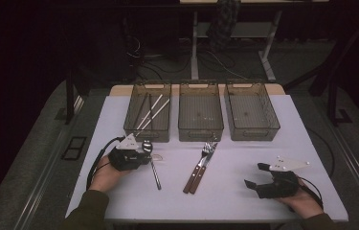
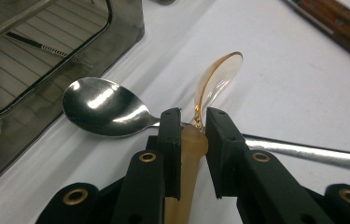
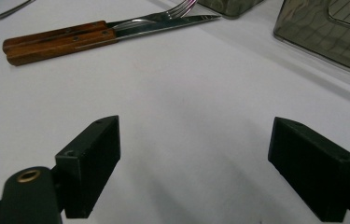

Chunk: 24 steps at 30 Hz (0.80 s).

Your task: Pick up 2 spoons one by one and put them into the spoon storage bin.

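Fig.: Right gripper (image 1: 259,176), near the table's (image 1: 244,201) front-right corner, lay w/ jaws spread wide, holding nothing. Left gripper (image 2: 192,122), near the left edge, was clamped on a clear amber spoon's (image 2: 219,77) neck, directly over the steel spoon (image 2: 102,106). Risk: the thin, slick handle could pivot or slip, or drag the steel spoon, en route to the far-edge bins (image 1: 147,111).

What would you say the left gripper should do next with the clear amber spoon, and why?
Probably lift it straight up. The left gripper has its fingers closed on the amber plastic spoon, whose handle crosses the metal spoon; a clean lift avoids dragging that spoon before carrying toward a bin.
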Motion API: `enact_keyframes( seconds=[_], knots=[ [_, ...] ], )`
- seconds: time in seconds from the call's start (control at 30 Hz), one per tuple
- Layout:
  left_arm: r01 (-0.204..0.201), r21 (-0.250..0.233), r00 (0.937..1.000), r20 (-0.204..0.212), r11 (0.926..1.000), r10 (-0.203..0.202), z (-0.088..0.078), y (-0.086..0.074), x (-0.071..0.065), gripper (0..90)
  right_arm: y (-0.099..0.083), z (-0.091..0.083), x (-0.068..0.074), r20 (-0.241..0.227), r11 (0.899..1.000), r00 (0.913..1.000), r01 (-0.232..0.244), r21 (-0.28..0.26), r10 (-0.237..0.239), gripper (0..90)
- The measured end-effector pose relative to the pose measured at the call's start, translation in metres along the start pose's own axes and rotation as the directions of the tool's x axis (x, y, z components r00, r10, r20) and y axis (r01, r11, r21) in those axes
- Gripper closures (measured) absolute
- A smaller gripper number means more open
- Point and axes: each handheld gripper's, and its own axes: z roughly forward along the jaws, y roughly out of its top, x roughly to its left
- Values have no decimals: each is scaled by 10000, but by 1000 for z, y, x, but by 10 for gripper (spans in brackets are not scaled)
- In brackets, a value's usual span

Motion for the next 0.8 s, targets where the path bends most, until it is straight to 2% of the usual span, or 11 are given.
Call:
enact_keyframes(
  seconds=[0.1, 0.17, 0.47, 0.8],
  knots=[
    [130, -12, 9999, -4, 9999, -130, 0, 1, -1, 761, 0, 0, 0, -105, 9999, 9999, -6, -134, 4, 119],
    [185, -6, 9998, 1, 9998, -185, 0, 2, -1, 761, 0, 1, 0, -255, 9998, 9997, -34, -210, 28, 120],
    [566, -223, 9984, 96, 9981, -564, -2, 6, -4, 760, 4, 5, 3, -372, 9980, 9989, -318, -553, 298, 119],
    [1027, -663, 9943, 362, 9925, -1005, -4, 15, -9, 760, 5, 10, 5, -381, 9989, 9990, -237, -415, 221, 120]
  ],
)
